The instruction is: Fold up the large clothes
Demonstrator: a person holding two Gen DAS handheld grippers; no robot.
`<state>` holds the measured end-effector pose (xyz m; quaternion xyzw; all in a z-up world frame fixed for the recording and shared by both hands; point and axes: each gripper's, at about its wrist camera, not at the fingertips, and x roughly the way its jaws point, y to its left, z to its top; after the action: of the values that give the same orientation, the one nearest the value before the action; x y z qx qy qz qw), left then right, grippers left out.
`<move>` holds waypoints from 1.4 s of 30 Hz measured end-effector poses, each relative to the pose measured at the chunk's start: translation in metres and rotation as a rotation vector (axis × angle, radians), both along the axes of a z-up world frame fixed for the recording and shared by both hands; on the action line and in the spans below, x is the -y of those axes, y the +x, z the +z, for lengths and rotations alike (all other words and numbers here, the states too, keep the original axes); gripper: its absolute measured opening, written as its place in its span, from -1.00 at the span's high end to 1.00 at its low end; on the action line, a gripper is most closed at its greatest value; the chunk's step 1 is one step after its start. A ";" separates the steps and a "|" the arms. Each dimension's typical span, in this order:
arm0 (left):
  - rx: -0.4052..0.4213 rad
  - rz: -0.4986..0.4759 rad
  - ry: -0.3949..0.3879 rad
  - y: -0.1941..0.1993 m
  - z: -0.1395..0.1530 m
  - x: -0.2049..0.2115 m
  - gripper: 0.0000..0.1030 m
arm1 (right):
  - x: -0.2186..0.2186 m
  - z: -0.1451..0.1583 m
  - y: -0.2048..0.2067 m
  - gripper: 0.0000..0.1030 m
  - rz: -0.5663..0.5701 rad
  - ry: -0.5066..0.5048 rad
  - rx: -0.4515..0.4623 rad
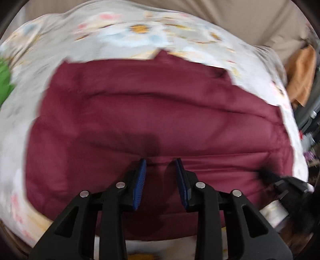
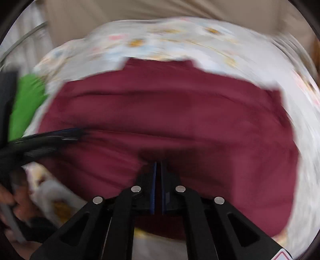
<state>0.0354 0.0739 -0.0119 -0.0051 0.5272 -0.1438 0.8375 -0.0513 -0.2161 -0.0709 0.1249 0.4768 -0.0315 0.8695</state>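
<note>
A large maroon padded jacket (image 1: 152, 112) lies spread on a floral bedsheet (image 1: 120, 34); it also fills the right wrist view (image 2: 180, 108). My left gripper (image 1: 161, 161) is open, its blue pads apart just above the jacket's near part, holding nothing. My right gripper (image 2: 158, 163) has its pads nearly together over the jacket; no fabric shows between them. The right gripper shows at the right edge of the left wrist view (image 1: 280, 180), the left gripper at the left edge of the right wrist view (image 2: 50, 138). Both views are motion-blurred.
A green cloth (image 2: 26, 104) lies at the left of the bed, also in the left wrist view (image 1: 5, 80). An orange-brown item (image 1: 302, 76) sits off the bed's right side. A beige wall (image 2: 140, 12) stands behind the bed.
</note>
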 end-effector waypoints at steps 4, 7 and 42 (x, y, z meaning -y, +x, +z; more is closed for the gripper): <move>-0.009 0.116 0.095 0.003 -0.014 -0.060 0.43 | 0.085 -0.020 -0.041 1.00 -0.235 0.003 -0.051; -0.045 0.164 0.072 0.005 -0.015 -0.079 0.46 | 0.107 -0.021 -0.055 0.97 -0.330 -0.053 -0.109; 0.175 -0.040 -0.126 0.144 -0.045 -0.020 0.98 | 0.057 -0.028 0.144 1.00 0.023 0.143 0.170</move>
<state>0.1795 0.0934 -0.0565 -0.0345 0.4419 -0.1930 0.8754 0.0928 -0.2729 -0.0992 0.1832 0.4039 0.0231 0.8960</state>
